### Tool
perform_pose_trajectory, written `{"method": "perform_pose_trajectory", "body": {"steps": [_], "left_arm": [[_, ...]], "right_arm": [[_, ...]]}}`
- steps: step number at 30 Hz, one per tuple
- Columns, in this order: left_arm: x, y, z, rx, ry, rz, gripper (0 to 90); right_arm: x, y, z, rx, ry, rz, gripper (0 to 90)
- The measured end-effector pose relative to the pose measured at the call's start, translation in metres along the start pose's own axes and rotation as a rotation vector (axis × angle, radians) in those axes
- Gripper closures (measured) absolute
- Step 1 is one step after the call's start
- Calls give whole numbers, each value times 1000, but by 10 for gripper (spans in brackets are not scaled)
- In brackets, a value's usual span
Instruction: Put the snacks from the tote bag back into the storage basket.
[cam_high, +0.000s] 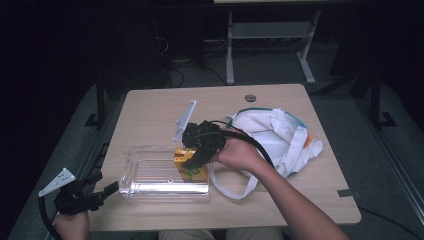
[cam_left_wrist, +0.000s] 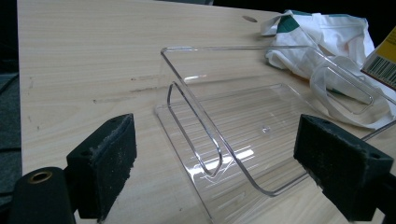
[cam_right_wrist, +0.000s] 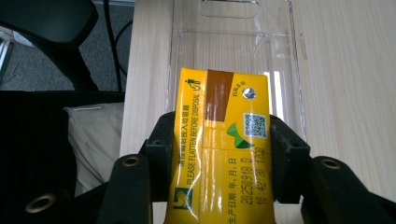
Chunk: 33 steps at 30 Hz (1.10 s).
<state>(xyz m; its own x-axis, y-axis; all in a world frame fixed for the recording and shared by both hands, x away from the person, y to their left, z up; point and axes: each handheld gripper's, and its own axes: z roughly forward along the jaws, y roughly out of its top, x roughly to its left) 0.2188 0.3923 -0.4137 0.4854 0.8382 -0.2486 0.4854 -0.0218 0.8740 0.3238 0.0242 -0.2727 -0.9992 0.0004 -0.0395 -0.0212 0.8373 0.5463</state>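
A yellow drink carton is clamped between the jaws of my right gripper, which is shut on it. The carton hangs over the right end of a clear plastic bin on the wooden table. At the table's front left corner, my left gripper is open, its black pads spread wide and pointing at the bin's near end. A corner of the carton appears at the right edge of the left gripper view.
A white cloth bag with long straps lies right of the bin. A round grommet hole sits near the table's far edge. A desk frame stands beyond the table.
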Motion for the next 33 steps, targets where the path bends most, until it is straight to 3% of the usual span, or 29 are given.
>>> {"method": "perform_pose_trajectory", "body": {"steps": [18, 33], "left_arm": [[0, 0, 0, -2, 0, -4, 128], [-2, 1, 0, -5, -9, 1, 128]], "right_arm": [[-1, 5, 21, 16, 14, 5, 518], [-4, -5, 39, 20, 22, 26, 517]]}}
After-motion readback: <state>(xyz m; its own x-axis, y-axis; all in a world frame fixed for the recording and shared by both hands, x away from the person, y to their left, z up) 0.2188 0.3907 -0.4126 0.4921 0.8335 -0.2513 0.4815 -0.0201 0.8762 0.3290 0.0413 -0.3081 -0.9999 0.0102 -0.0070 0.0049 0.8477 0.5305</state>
